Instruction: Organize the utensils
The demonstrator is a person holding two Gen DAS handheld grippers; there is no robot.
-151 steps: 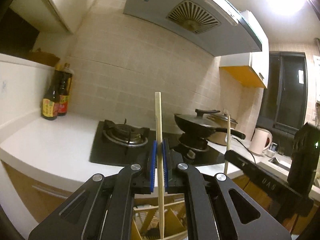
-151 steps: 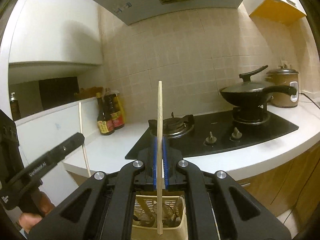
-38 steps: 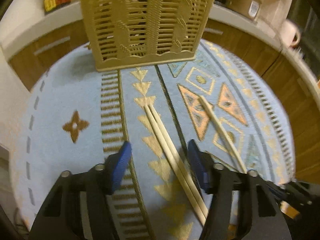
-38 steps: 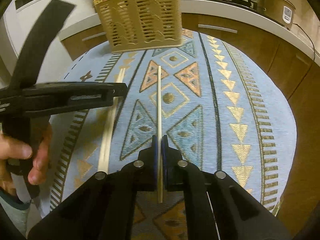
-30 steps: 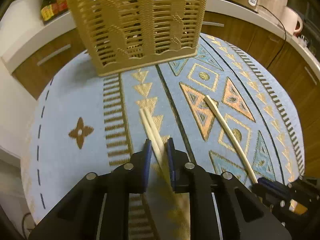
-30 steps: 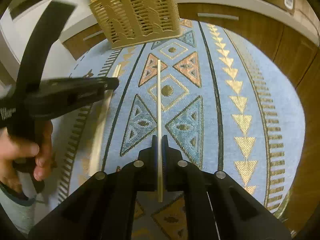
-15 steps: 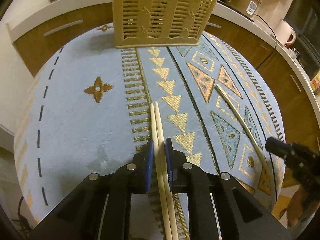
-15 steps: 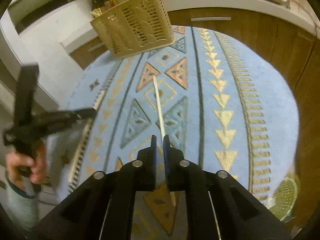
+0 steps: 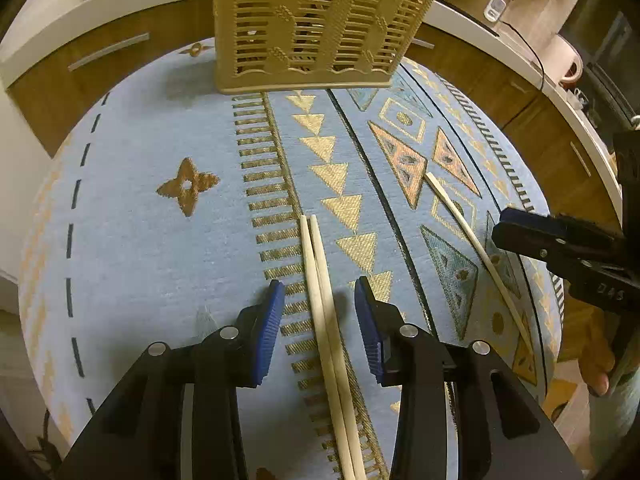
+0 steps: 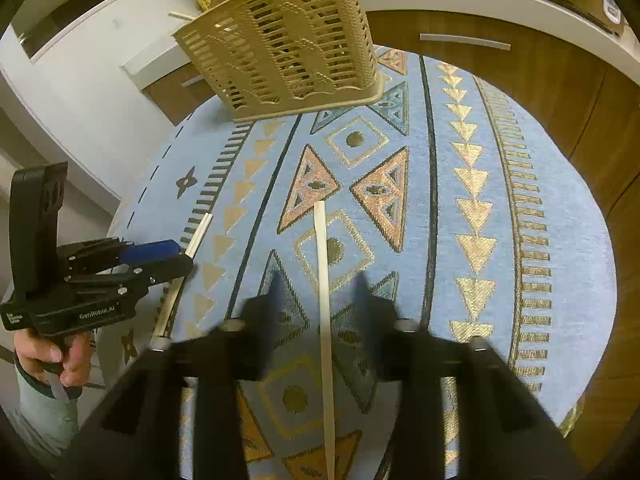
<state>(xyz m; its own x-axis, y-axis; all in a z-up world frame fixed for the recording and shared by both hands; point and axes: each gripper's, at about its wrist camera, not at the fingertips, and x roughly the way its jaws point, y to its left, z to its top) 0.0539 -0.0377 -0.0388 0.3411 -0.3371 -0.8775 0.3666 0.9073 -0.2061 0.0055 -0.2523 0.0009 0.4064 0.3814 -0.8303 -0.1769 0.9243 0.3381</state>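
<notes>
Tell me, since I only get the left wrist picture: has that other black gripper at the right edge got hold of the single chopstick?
Observer: No. In the right wrist view the single chopstick lies flat on the tablecloth, in the gap of the right gripper. Its jaws are opening and do not press on the chopstick.
Operator: And who carries the gripper that my picture looks out from?
Observer: A hand wraps around the handle of the left gripper from below, with a pale sleeve at the wrist.
</notes>
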